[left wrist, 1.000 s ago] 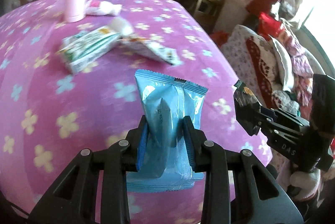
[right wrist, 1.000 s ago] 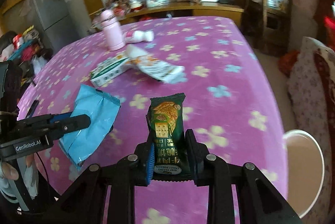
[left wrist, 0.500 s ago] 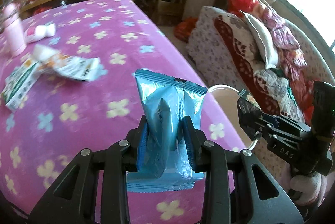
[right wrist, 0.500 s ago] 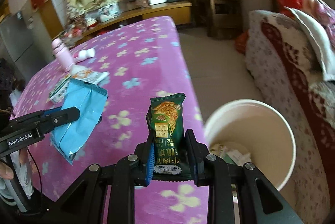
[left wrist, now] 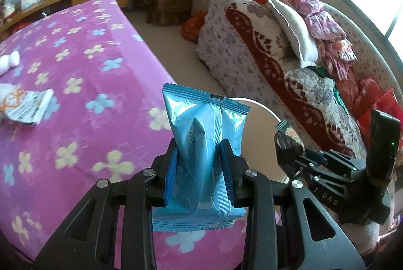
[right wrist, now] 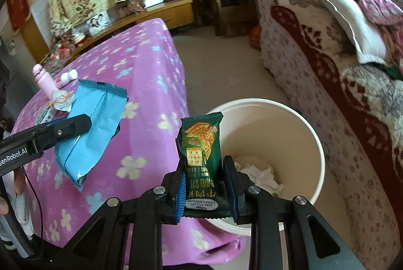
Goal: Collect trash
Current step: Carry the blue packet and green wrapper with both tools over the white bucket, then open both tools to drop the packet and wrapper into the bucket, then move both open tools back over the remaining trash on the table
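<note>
left hand-held gripper (left wrist: pixel 200 169) is clamped on a light blue foil packet (left wrist: pixel 204 144), pads squeezing it about mid-height, packet upright with its crimped top edge pointing far. seen from the right wrist view the same packet (right wrist: pixel 93 123) hangs out past the left fingers (right wrist: pixel 73 127), over the near right part of the worktop.

right hand-held gripper (right wrist: pixel 205 179) is clamped on a dark green biscuit wrapper (right wrist: pixel 201 154), upright, label facing the camera, print upside down at the bottom. in the left wrist view the wrapper (left wrist: pixel 287 144) shows only edge-on, at the tip of the right hand-held gripper (left wrist: pixel 289 151).

white bin (right wrist: pixel 289 123) sits on the floor just right of the worktop edge, open top, crumpled paper scraps (right wrist: pixel 259 174) in the bottom. the green wrapper is in line with its near left rim; height above it can't be told. in the left wrist view only part of the bin rim (left wrist: pixel 262 108) shows behind the blue packet.

worktop (left wrist: pixel 75 63) has a pink cloth with flower print. still lying on it far left: a torn white printed wrapper (left wrist: pixel 27 106), a pink bottle (right wrist: pixel 44 79) standing upright, and a small white bottle (right wrist: pixel 66 77) on its side beside it. sofa (right wrist: pixel 340 73) with bedding piled up runs along the right.
</note>
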Motion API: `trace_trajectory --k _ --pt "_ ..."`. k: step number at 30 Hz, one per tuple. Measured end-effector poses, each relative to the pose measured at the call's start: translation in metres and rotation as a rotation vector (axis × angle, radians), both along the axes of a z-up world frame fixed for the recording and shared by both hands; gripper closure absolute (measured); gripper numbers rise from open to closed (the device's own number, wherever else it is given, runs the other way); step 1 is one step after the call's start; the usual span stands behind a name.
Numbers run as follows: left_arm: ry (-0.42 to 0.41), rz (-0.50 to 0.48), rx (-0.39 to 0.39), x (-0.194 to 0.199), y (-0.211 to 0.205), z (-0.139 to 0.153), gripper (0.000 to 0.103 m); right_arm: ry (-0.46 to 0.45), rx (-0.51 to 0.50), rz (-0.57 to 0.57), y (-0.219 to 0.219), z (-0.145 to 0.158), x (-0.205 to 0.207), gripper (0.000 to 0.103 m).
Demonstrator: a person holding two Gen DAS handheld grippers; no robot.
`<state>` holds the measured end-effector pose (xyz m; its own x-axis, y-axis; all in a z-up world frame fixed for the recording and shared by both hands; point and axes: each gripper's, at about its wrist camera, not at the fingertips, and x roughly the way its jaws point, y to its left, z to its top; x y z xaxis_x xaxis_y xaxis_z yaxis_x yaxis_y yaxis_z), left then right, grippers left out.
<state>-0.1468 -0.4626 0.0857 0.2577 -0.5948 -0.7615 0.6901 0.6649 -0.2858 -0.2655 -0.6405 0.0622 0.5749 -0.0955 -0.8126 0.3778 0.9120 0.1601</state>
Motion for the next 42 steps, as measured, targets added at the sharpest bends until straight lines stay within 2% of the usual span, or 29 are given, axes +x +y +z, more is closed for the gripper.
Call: trace_trajectory --k 13,19,20,21,22,27,32,42 --pt "0.058 -0.063 -0.021 -0.002 -0.053 -0.018 0.073 0.041 0.032 -0.077 -0.037 -0.026 -0.007 0.077" --pt "0.053 -0.080 -0.035 -0.005 -0.064 -0.022 0.071 0.054 0.039 -0.106 -0.046 -0.035 -0.011 0.077" --pt "0.048 -0.084 -0.038 -0.006 -0.065 -0.022 0.068 0.055 0.041 -0.111 -0.048 -0.036 -0.011 0.072" --pt "0.044 -0.087 -0.040 -0.007 -0.066 -0.021 0.067 0.058 0.042 -0.121 -0.050 -0.038 -0.012 0.059" --pt "0.042 -0.087 -0.040 -0.008 -0.066 -0.022 0.066 0.059 0.040 -0.134 -0.053 -0.039 -0.013 0.055" --pt "0.052 -0.090 -0.029 -0.007 -0.066 -0.025 0.058 0.065 0.050 -0.146 -0.057 -0.042 -0.015 0.055" --pt "0.050 -0.090 -0.024 -0.007 -0.065 -0.025 0.058 0.074 0.055 -0.140 -0.054 -0.044 -0.014 0.055" --pt "-0.010 -0.064 0.003 -0.009 -0.042 -0.020 0.058 0.069 0.046 -0.108 -0.035 -0.038 -0.007 0.055"
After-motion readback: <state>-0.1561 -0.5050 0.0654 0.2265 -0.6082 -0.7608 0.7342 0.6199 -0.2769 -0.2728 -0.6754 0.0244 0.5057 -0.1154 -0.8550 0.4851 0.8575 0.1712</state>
